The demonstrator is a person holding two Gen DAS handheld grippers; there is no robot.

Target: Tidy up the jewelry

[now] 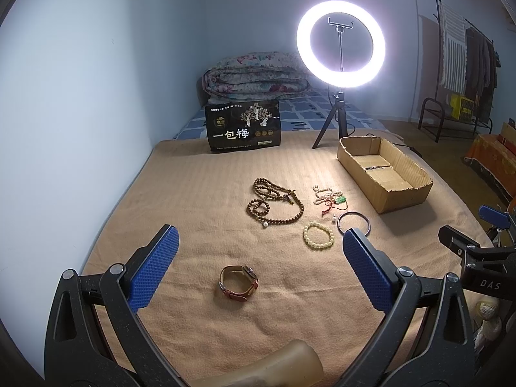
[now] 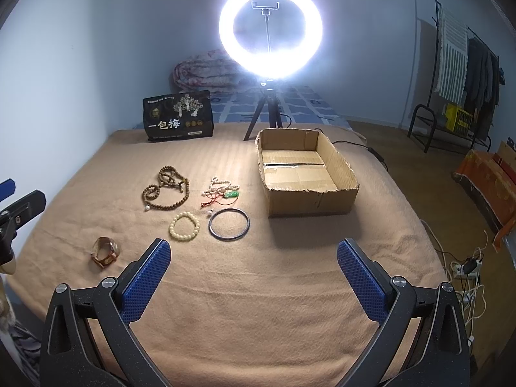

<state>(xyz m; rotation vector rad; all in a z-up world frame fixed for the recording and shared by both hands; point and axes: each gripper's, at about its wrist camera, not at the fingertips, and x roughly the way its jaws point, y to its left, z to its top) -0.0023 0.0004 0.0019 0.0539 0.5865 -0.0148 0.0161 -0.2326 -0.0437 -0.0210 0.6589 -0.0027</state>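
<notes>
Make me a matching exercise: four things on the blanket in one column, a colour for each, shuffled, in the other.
Things:
1. watch
2. thin bangle
3. round bead bracelet
4. long bead necklace

Colours:
A. pale cream
B. dark metal
C. brown wood
D. reddish-brown strap

Pairs: 1-D, 2-B, 3-A, 4-C

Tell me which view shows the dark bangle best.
The right wrist view: the whole dark bangle lies unobstructed on the blanket. In the left wrist view a blue finger of the left tongs covers its near edge.
</notes>
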